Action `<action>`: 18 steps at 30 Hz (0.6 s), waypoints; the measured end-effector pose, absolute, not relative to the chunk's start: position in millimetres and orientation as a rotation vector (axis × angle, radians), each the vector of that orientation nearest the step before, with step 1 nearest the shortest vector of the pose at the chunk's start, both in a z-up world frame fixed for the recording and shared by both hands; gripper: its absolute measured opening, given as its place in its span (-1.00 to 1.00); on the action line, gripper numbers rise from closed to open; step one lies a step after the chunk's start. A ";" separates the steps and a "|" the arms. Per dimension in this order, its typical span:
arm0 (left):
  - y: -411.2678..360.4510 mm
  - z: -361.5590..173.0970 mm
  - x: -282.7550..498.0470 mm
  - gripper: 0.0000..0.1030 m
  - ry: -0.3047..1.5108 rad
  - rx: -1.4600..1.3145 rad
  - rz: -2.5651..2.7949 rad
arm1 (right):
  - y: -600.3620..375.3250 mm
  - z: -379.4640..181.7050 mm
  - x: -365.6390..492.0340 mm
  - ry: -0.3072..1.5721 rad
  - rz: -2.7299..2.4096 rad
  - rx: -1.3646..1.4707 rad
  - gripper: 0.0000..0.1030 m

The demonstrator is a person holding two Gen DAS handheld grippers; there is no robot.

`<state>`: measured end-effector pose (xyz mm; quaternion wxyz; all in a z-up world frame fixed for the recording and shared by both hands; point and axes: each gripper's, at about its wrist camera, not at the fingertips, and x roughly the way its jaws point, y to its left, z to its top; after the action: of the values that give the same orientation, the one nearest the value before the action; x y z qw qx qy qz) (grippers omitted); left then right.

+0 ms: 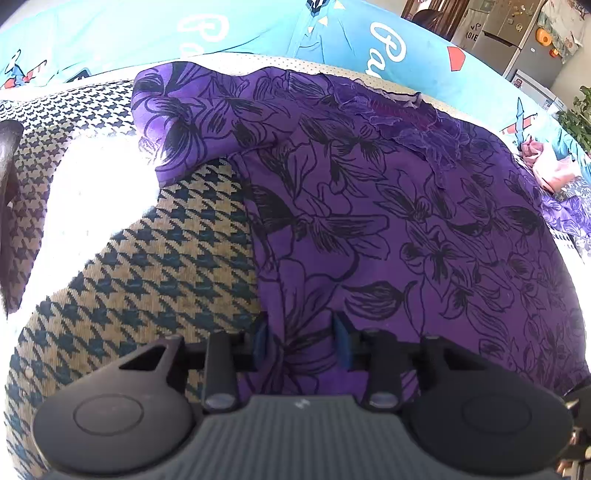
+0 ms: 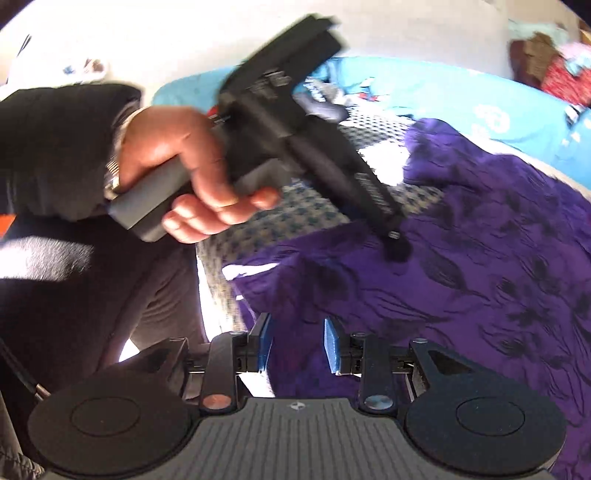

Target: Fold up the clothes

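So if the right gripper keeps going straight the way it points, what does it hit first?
Most likely the purple floral garment: the right gripper points down at its near edge, with nothing between. Depth is hard to judge here.

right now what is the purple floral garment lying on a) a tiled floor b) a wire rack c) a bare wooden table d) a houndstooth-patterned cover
d: the purple floral garment is spread over a houndstooth-patterned cover, whose dark-and-tan checks show bare beside its edge.

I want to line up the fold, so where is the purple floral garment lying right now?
In the left wrist view the purple floral garment covers centre and right, spread on the houndstooth cover, with the turquoise sheet beyond it.
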<state>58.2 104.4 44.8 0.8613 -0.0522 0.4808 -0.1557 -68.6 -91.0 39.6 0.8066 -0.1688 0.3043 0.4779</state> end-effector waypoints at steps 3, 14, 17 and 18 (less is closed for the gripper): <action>108.2 44.9 59.3 -0.40 1.006 -0.119 -0.318 | -73.1 38.9 -84.1 0.563 1.036 -0.457 -0.25; 119.8 45.0 61.4 -0.43 1.003 -0.166 -0.307 | -19.4 6.7 -111.7 0.343 0.927 -0.790 -0.26; 124.0 45.3 60.9 -0.44 1.000 -0.171 -0.294 | -10.1 -1.3 -112.9 0.323 0.896 -0.819 -0.73; 125.5 45.5 60.6 -0.47 0.999 -0.171 -0.286 | -8.1 -1.3 -110.8 0.337 0.896 -0.799 -0.82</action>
<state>60.6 125.5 45.5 0.8646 -0.0815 0.4766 -0.1366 -110.8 -8.1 -1.3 0.8119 -0.3740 0.1577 0.4196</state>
